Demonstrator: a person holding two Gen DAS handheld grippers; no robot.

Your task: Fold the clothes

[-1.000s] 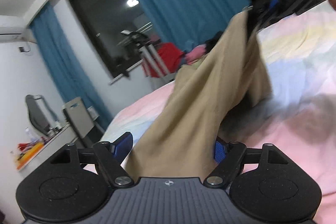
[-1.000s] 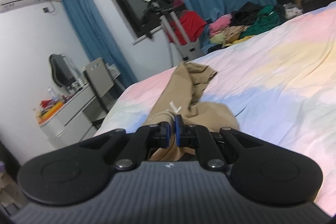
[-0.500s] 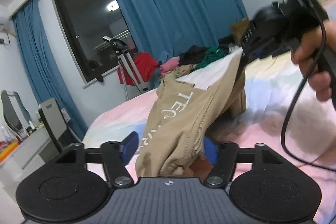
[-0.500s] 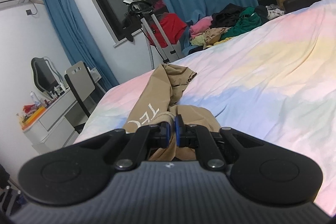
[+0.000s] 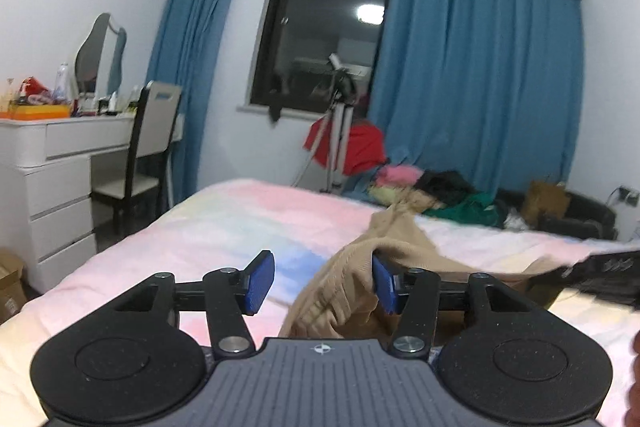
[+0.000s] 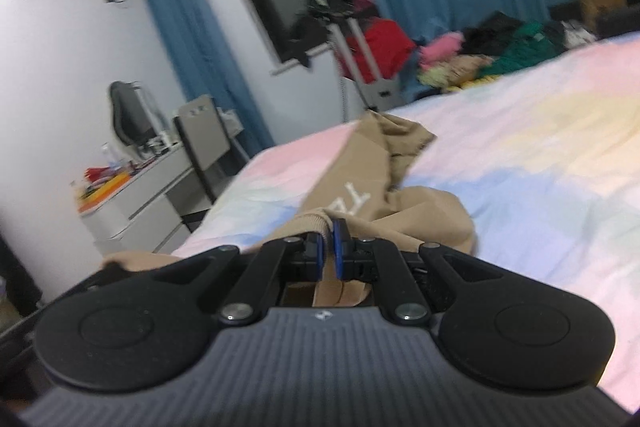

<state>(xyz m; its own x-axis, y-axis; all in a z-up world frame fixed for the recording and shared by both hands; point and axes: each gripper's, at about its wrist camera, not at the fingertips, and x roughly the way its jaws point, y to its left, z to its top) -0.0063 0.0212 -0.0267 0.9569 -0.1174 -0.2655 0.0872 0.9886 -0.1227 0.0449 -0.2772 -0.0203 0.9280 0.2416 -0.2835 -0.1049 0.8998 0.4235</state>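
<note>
Pastel bedding covers the bed point(image 6: 540, 155), where the tan garment point(image 6: 384, 163) lies stretched and bunched. Right claw point(image 6: 328, 243) pinches its ribbed hem. Left claw point(image 5: 320, 281) gapes wide, cloth brushing only its right pad.

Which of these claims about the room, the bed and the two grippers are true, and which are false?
1. The right gripper is shut on the tan garment. True.
2. The left gripper is shut. False: its jaws stand wide open.
3. The curtains are red. False: they are blue.
4. The garment lies on the bed. True.
5. A chair stands at the white dresser. True.
</note>
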